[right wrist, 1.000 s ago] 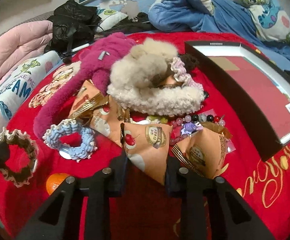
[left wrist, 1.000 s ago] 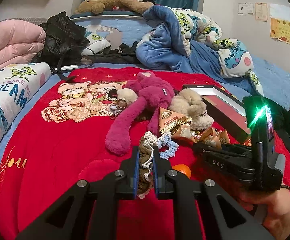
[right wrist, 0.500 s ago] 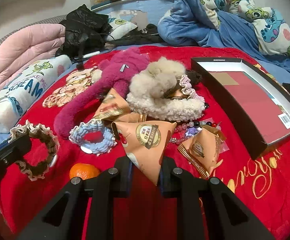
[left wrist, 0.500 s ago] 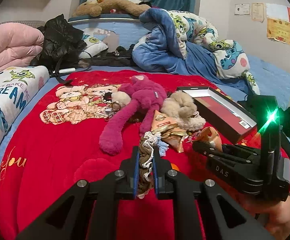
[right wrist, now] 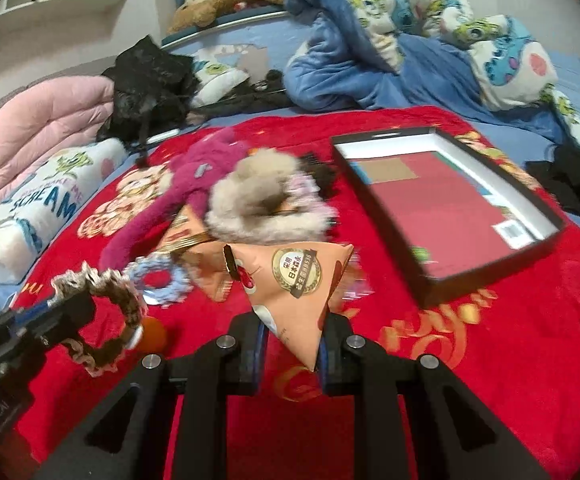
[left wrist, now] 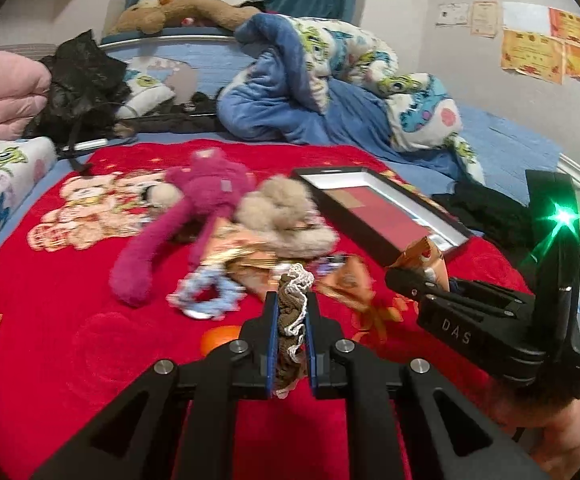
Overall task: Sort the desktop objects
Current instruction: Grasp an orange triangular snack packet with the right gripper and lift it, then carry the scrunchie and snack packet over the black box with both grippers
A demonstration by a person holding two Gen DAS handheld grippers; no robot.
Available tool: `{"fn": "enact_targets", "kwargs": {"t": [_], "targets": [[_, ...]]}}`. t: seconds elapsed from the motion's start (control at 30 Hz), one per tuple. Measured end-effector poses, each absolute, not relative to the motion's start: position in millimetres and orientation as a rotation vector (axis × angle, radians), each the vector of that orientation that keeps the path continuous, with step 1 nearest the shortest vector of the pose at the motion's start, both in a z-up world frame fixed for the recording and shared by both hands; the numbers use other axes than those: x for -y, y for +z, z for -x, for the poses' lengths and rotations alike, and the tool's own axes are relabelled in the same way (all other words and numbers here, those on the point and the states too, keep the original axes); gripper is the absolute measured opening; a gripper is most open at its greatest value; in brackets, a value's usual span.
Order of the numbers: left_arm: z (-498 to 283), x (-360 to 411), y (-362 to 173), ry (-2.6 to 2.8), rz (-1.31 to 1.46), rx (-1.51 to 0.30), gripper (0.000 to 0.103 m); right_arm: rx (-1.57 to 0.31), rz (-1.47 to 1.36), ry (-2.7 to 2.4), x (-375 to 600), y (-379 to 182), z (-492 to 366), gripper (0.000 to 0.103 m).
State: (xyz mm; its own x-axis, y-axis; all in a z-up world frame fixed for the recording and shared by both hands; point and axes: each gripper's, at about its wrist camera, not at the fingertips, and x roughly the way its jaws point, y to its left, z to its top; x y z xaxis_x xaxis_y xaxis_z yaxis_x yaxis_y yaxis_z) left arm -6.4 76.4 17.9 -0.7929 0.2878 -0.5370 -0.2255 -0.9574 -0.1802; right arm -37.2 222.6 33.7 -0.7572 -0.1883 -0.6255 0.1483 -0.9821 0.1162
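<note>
While both hands hovered above the red blanket (left wrist: 50,360), the left gripper (left wrist: 291,312) was clamped fully shut on a brown scrunchie with white lace trim (left wrist: 290,316), which hung as a loop from its pads in the right wrist view (right wrist: 102,320). The right gripper (right wrist: 290,332) had just been closing and pinched an orange pyramid-shaped snack packet (right wrist: 290,280) by its lower point, its jaws only narrowly apart around it; from the left wrist view that packet (left wrist: 426,256) showed at three o'clock, lifted clear of the blanket. A shallow black box with a red floor (right wrist: 442,208) lay open at about two o'clock in the right wrist view, near the packet but apart from it. Left on the blanket at ten to eleven o'clock were a pale blue scrunchie (right wrist: 156,280), a magenta plush toy (right wrist: 194,184) and a beige fluffy item (right wrist: 258,200), with more orange packets (right wrist: 186,232) tucked against them. An orange fruit (right wrist: 154,334) sat just beside the brown scrunchie.
</note>
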Motion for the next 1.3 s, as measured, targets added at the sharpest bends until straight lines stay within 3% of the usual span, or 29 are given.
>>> {"fn": "enact_targets", "kwargs": {"t": [0.33,0.7,0.93,1.2,1.3], "targets": [[2.0,-142.4,11.5,2.636,0.846,0.100,0.010,0.153,-0.998,-2.909,-305.9,44.0,9.6,0.019],[18.6,-181.5,9.5,2.554,0.856,0.048,0.010,0.178,-0.949,-2.932,-332.1,51.6,3.0,0.020],[48.1,-202.8,17.6,2.538,0.859,0.028,0.010,0.137,-0.908,-2.958,-336.1,52.3,25.6,0.020],[111.9,-233.0,36.9,2.513,0.895,0.028,0.010,0.261,-0.890,-2.946,-355.2,55.3,62.7,0.019],[131.0,-245.7,39.7,2.500,0.879,0.020,0.010,0.210,-0.900,-2.969,-359.5,59.2,79.3,0.020]]}}
